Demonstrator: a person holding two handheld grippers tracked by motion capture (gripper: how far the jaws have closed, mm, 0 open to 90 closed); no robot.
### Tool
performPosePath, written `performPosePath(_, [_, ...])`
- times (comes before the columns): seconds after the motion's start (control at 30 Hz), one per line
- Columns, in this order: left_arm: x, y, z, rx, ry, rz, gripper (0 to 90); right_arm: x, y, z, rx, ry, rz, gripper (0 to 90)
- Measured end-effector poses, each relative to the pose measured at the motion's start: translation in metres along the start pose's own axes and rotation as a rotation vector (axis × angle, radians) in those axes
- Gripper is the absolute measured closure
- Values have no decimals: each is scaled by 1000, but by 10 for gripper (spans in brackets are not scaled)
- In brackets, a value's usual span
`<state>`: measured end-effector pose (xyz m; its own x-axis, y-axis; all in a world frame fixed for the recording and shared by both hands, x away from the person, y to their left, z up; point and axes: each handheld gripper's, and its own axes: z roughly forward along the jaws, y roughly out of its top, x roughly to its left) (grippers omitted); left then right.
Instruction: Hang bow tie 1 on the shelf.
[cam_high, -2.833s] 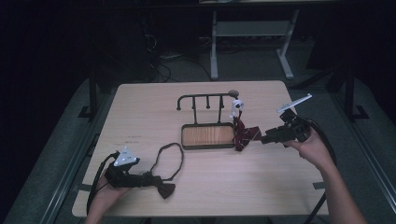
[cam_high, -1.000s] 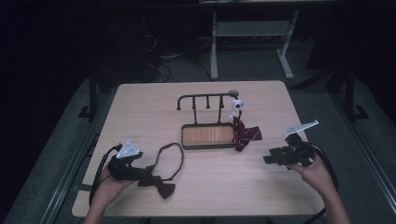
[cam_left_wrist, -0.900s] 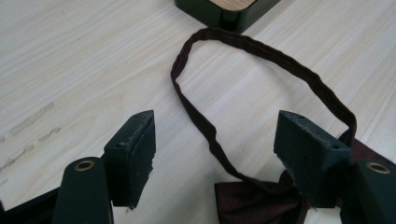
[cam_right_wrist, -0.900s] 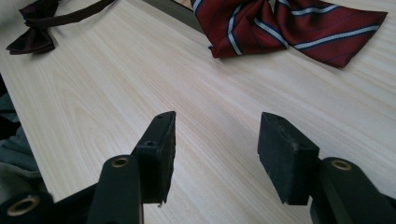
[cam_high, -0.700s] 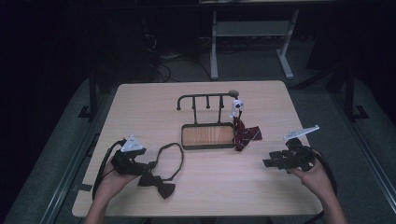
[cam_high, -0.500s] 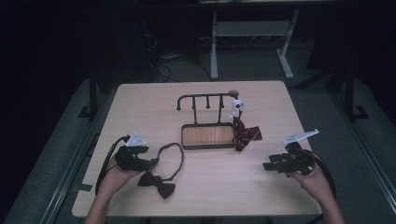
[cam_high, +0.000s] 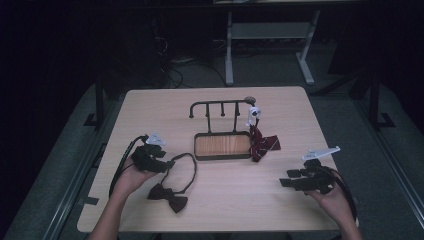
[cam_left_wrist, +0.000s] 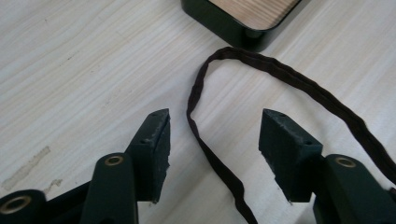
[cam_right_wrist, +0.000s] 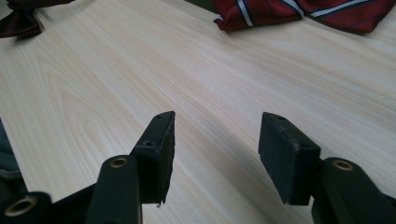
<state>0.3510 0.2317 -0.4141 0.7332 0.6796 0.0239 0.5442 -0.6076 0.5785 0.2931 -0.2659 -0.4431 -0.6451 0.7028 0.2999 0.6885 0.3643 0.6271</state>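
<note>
Left gripper (cam_left_wrist: 215, 135) jaws just closing, not yet pinching bow tie strap (cam_left_wrist: 201, 135) near bench (cam_high: 240, 205) left edge, right gripper (cam_right_wrist: 215, 140) open, empty, no readable writing.

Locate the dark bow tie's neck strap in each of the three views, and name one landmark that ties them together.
High view: the strap loops left of centre, between the left gripper and the tray.
Left gripper view: the strap runs up between the open jaws, touching neither, and curves right.
Right gripper view: no strap; the bow lies top left.
Shared landmark: the pale wooden table.
</note>
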Motion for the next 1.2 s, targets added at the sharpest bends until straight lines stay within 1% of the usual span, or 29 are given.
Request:
performPosePath(0.07, [2,2,3,18,-5,-5,478,2,-1,0,-10,1,8,458])
performPosePath(0.2, [6,6,12,50,-9,-12,504,3,-4,1,-17,-14,2,453])
performPosePath(0.3, [9,9,17,66,-11,-16,524,2,-6,2,-19,-18,4,453])
performPosePath(0.4, [12,13,21,90,-14,-11,547,2,-8,2,-27,-19,-1,454])
performPosePath(0.47, [13,15,24,92,-17,-4,569,3,-9,3,-25,-22,4,454])
performPosePath(0.57, [14,18,30,114,-26,-15,595,4,-10,4,-25,-28,-5,455])
performPosePath(0.6, [15,19,32,115,-28,-14,608,5,-10,4,-28,-27,-4,456])
performPosePath(0.63, [15,20,33,126,-31,-5,620,6,-10,3,-29,-31,-4,456])
performPosePath(0.67, [15,21,34,126,-29,-8,634,6,-10,3,-29,-29,-6,456])
performPosePath(0.8, [16,24,40,154,-36,6,673,8,-11,3,-34,-32,-16,456])
performPosePath(0.93, [16,25,45,172,-41,1,706,9,-11,1,-39,-39,-15,458])
performPosePath(1.07, [18,26,47,192,-49,7,748,10,-11,-1,-54,-41,-18,461])
performPosePath(1.13, [18,25,49,193,-55,-1,774,10,-11,-2,-65,-39,-23,462])
performPosePath(1.2, [19,25,50,202,-56,8,787,11,-10,-3,-73,-44,-32,463])
